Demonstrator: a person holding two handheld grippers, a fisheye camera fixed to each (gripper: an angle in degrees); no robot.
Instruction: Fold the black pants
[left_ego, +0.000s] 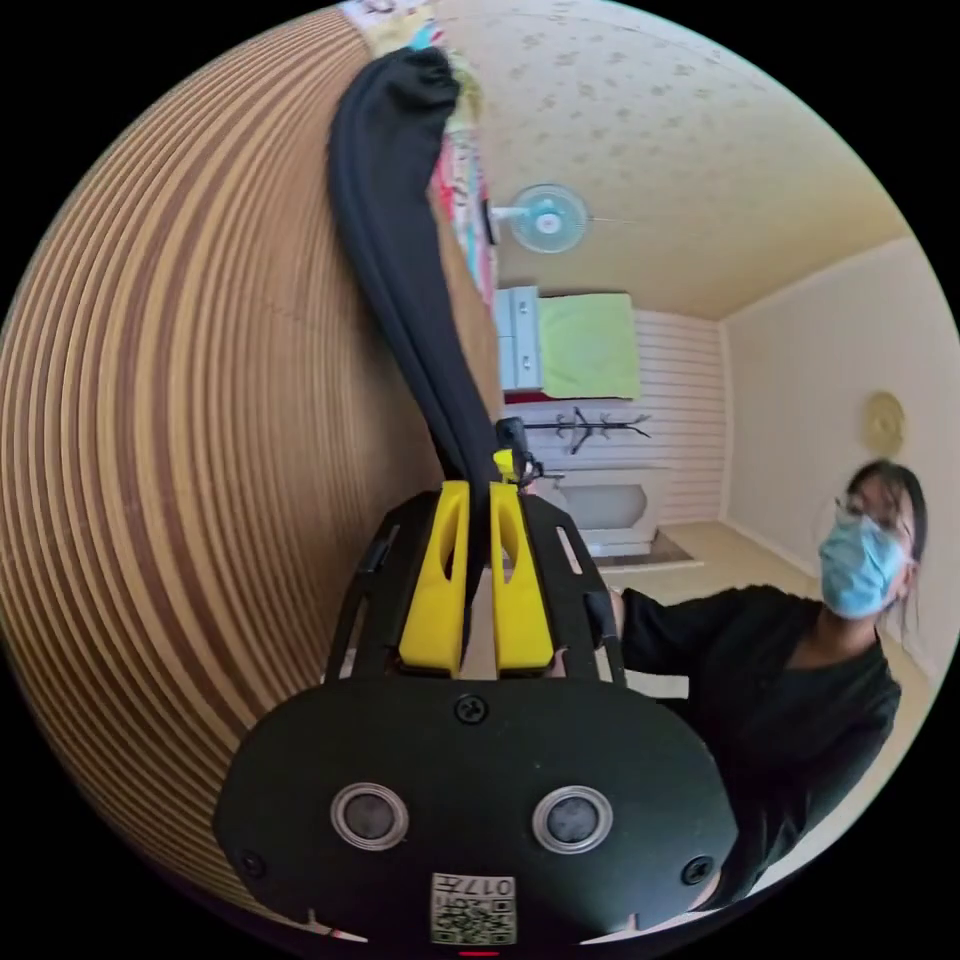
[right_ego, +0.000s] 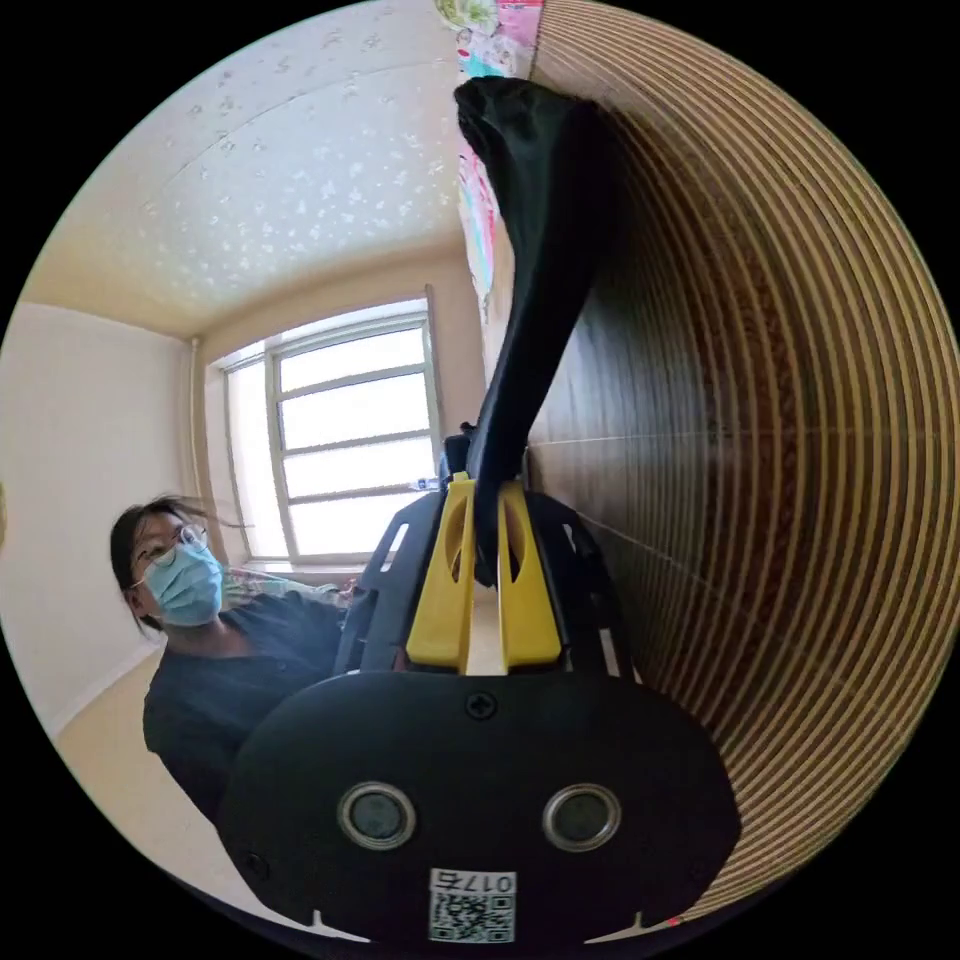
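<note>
Two yellow-jawed tools pinch the soft black pants: my left hand-held gripper and right hand-held gripper stretch them over the striped wooden floor, likely to straighten them for folding.

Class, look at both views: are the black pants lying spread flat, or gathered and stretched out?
Gathered and stretched: the black pants run as a narrow bunched band from the left tongs and the right tongs, both clamped on them, over the striped wood surface.
</note>
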